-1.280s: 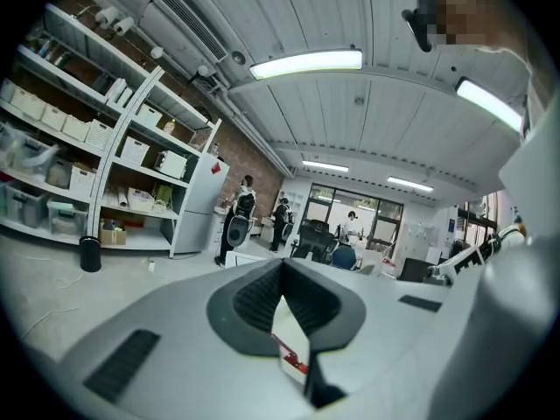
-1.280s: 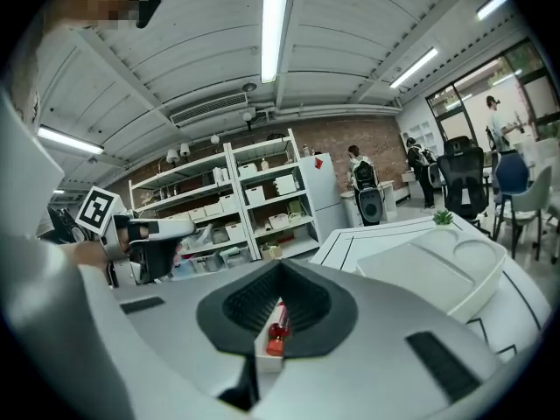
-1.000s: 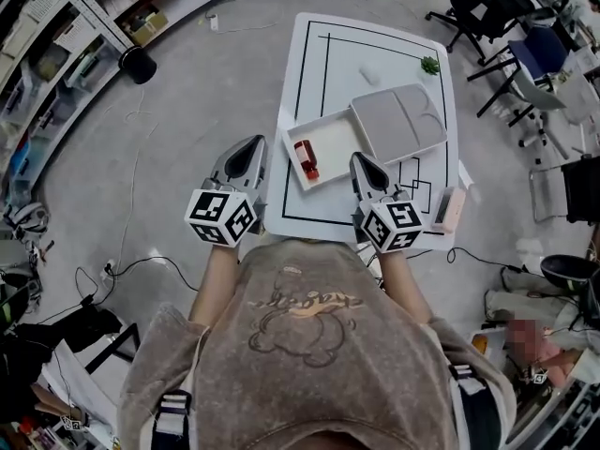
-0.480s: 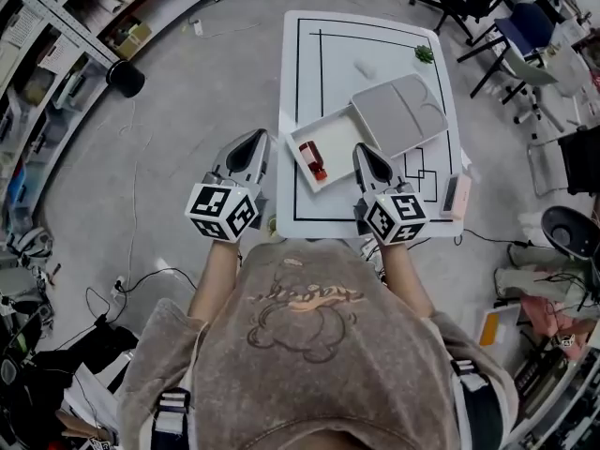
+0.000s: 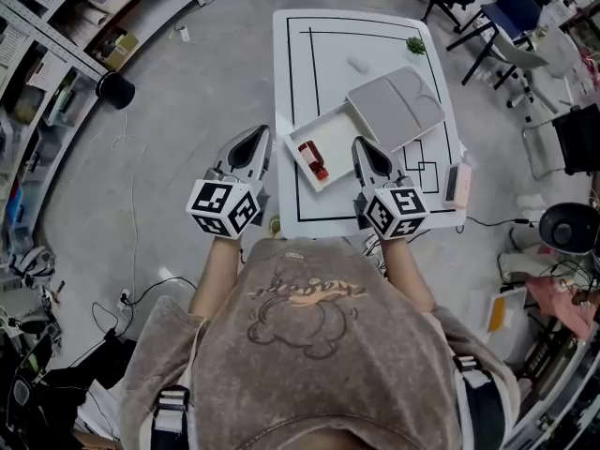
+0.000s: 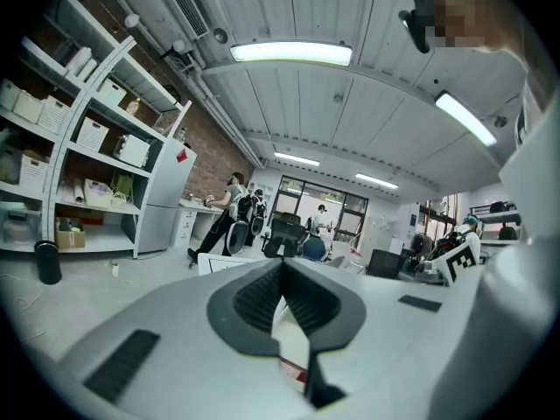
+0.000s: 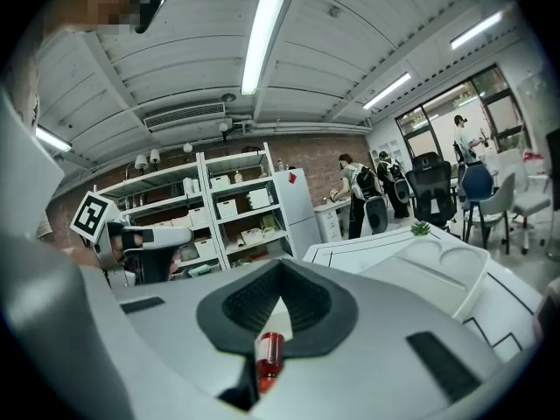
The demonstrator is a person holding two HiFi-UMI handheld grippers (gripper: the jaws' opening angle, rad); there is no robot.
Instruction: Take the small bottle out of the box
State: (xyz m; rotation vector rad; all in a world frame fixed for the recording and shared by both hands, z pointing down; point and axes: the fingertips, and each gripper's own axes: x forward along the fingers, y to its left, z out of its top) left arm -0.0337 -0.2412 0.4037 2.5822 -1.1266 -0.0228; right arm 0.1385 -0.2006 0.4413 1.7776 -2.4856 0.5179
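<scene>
A small red bottle (image 5: 313,158) lies on its side in the open white box (image 5: 336,123) on the white table (image 5: 309,54). The grey lid (image 5: 396,107) rests tilted against the box's far right side. My left gripper (image 5: 254,137) hovers just off the table's left edge, left of the box, shut and empty. My right gripper (image 5: 362,145) is over the table at the box's near right corner, also shut and empty. In the right gripper view the bottle (image 7: 269,357) shows beyond the closed right gripper (image 7: 280,265). In the left gripper view the left gripper (image 6: 282,265) points towards the box (image 6: 294,338).
A pink and white block (image 5: 457,184) sits at the table's right edge. A small green plant (image 5: 414,44) and a white item (image 5: 357,64) sit at the far end. Office chairs (image 5: 506,17) stand at the right, shelves (image 5: 56,26) and a black bin (image 5: 115,89) at the left.
The left gripper has edged a little forward beside the table. The right gripper has barely moved. The bottle still lies in the box.
</scene>
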